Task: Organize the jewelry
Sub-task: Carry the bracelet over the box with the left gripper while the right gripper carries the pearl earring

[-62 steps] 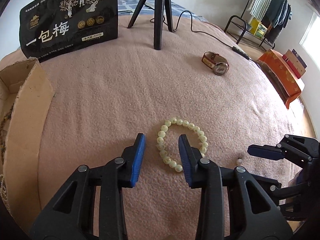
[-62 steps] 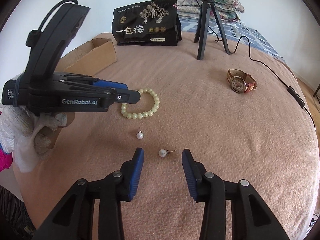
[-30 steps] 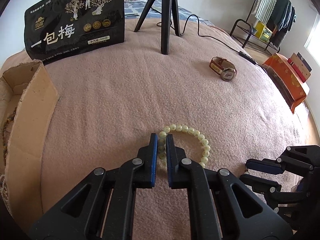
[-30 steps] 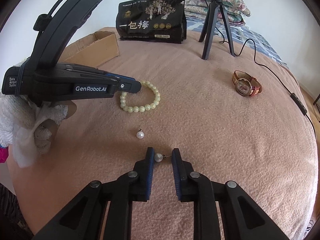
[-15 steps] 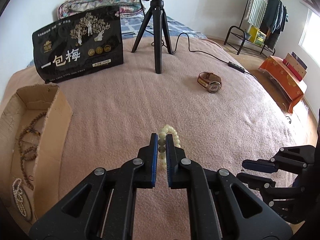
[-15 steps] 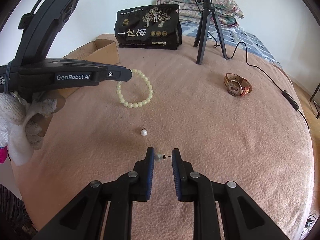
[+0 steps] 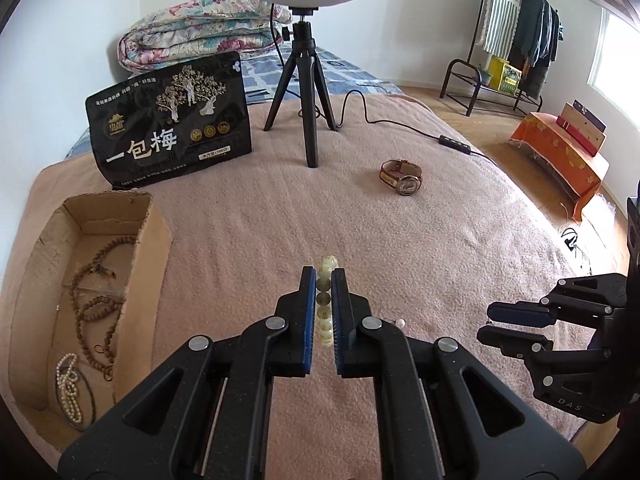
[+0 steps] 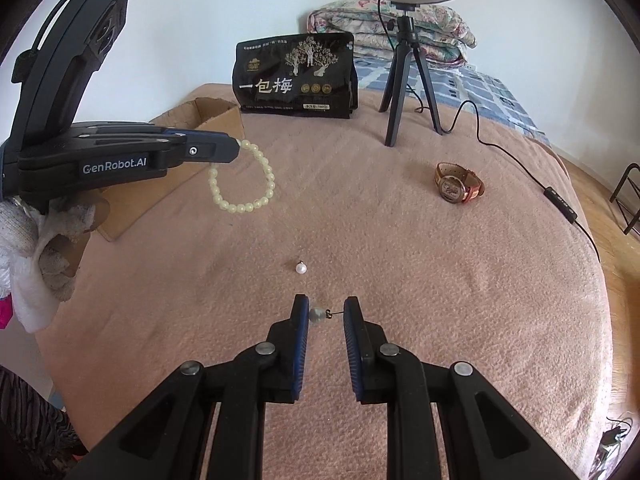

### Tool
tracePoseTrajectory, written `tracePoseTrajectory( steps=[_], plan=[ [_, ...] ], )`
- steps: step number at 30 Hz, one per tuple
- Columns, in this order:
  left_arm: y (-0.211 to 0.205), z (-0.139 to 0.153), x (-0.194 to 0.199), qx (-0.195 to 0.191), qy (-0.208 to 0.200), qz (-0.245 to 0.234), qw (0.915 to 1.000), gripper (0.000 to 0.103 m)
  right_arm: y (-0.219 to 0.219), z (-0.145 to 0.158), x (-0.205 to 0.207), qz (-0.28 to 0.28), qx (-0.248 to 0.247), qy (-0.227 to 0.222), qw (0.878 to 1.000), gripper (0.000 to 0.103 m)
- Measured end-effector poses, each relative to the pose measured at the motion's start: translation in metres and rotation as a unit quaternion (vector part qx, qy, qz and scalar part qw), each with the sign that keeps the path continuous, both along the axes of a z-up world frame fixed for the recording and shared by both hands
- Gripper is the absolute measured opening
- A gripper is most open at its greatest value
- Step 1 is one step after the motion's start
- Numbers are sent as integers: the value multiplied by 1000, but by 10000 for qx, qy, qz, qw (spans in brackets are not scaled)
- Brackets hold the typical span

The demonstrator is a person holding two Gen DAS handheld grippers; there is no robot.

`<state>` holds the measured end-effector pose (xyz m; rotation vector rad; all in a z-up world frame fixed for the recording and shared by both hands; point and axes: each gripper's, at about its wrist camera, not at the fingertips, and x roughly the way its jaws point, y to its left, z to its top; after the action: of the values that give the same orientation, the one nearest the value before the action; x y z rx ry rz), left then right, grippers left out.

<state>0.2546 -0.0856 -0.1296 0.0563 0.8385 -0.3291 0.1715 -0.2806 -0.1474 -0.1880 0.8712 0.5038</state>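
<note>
My left gripper [image 7: 323, 276] is shut on a pale green bead bracelet [image 7: 327, 264]. In the right wrist view the bracelet [image 8: 240, 208] hangs as a loop from the left gripper [image 8: 236, 148], above the pink blanket. My right gripper [image 8: 325, 308] is shut on a pearl earring [image 8: 317, 315], pearl against one pad and post against the other, raised off the blanket. A second pearl earring [image 8: 300, 268] lies on the blanket just beyond it. An open cardboard box [image 7: 152, 248] at the left holds brown bead strings and a pearl strand.
A brown-strapped watch [image 8: 458, 188] lies at the far right of the blanket. A ring-light tripod [image 7: 308, 92] and a black printed bag [image 7: 168, 128] stand at the back, with a cable [image 8: 520, 164] trailing right. A gloved hand [image 8: 44, 240] holds the left gripper.
Both grippers closed, the left on the bracelet and the right on the earring, then rose. The bracelet now hangs off the blanket, and the box's inside has come into view.
</note>
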Motion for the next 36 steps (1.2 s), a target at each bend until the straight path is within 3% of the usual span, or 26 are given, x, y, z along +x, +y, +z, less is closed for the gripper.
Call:
tracePoseTrajectory(
  steps=[21, 36],
  plan=[
    [76, 60, -45, -202, -483, 350, 9980, 5, 56, 54, -17, 329, 27, -356, 9988, 16],
    [153, 72, -66, 70, -759, 842, 9935, 5, 119, 80, -2, 517, 451, -402, 9968, 16]
  ],
)
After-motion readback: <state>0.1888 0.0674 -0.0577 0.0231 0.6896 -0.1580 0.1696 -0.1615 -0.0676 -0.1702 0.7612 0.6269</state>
